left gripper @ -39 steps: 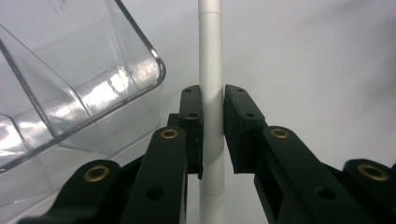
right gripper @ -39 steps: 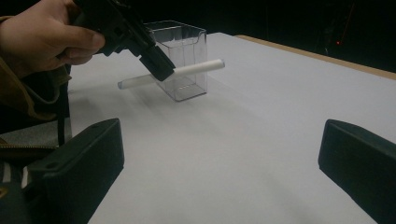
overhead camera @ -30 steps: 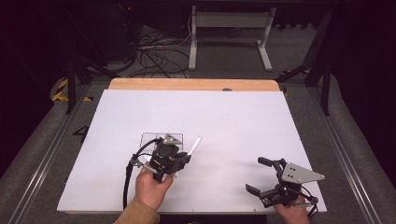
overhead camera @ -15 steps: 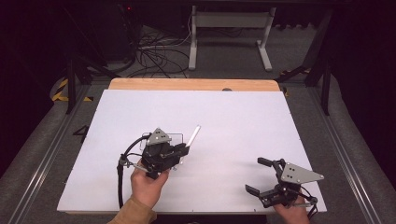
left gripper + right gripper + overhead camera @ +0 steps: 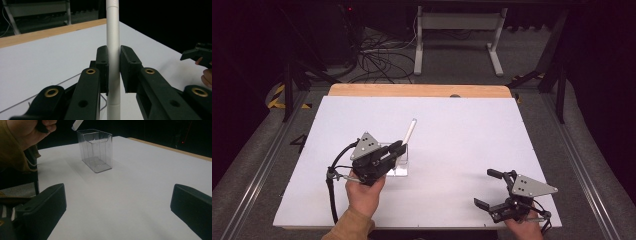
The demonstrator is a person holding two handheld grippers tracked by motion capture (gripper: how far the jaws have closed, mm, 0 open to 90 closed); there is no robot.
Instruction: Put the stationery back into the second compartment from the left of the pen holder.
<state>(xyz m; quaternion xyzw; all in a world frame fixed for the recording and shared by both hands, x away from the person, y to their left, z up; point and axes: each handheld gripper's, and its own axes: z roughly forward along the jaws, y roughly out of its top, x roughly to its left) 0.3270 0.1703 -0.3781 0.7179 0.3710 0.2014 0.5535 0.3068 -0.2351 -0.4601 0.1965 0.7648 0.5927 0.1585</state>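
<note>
So the left gripper [image 5: 398, 148] is clamped tight on a white tube [image 5: 410, 132], both jaws pressing its sides. It's held up off the white table [image 5: 462, 135], over the left-middle part, right above a clear plastic box [image 5: 96, 150] that stands there upright with its top open. The tube slants up and away toward the far side. The right gripper [image 5: 489, 189] is spread wide with nothing in it, at the near right corner, well apart from the box.
</note>
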